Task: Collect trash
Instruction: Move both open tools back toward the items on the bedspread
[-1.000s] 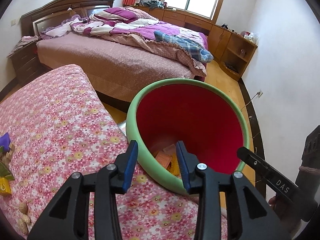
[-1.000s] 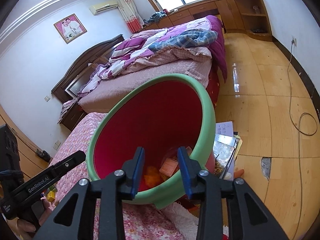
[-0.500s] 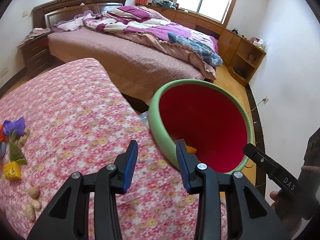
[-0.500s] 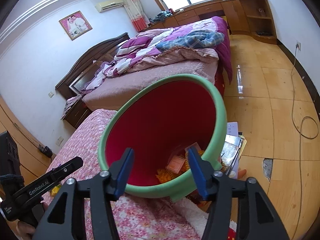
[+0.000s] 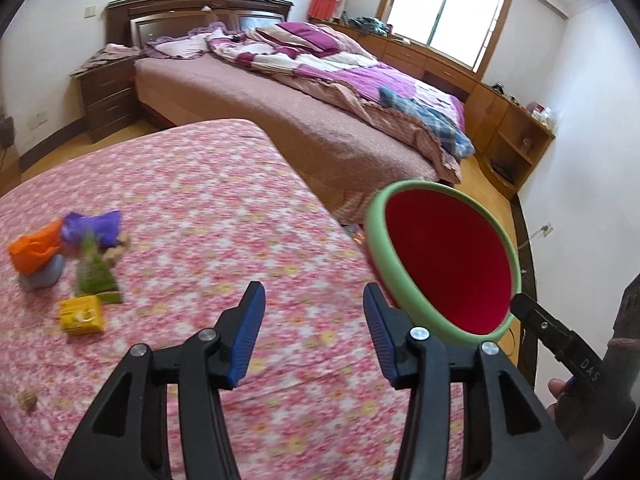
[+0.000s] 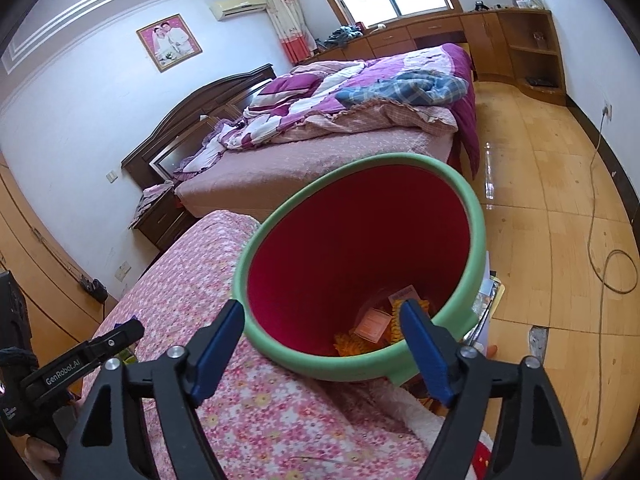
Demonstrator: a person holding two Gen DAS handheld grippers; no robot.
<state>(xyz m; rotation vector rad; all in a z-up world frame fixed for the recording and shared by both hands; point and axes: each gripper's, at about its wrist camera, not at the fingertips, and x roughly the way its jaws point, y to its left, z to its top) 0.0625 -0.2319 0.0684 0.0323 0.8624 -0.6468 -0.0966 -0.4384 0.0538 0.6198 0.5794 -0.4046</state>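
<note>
A green-rimmed bin with a red inside (image 5: 448, 264) stands at the right edge of the floral-covered table (image 5: 200, 216); in the right wrist view the bin (image 6: 360, 248) holds orange wrappers (image 6: 376, 320). Trash lies at the table's left: an orange wrapper (image 5: 34, 248), a purple wrapper (image 5: 94, 226), a green packet (image 5: 94, 276), a yellow box (image 5: 81, 314) and a nut shell (image 5: 27, 399). My left gripper (image 5: 314, 320) is open and empty over the table, left of the bin. My right gripper (image 6: 322, 344) is open and empty at the bin's near rim.
A large bed (image 5: 320, 92) with rumpled purple bedding stands behind the table, with a nightstand (image 5: 106, 96) to its left. Wooden cabinets (image 5: 516, 136) line the far wall. Papers (image 6: 486, 300) lie on the wood floor beside the bin, and a cable (image 6: 612, 268) trails further right.
My left gripper has swung left, away from the bin and over the table, bringing the trash pile into view. My right gripper's jaws have opened wider at the bin's rim.
</note>
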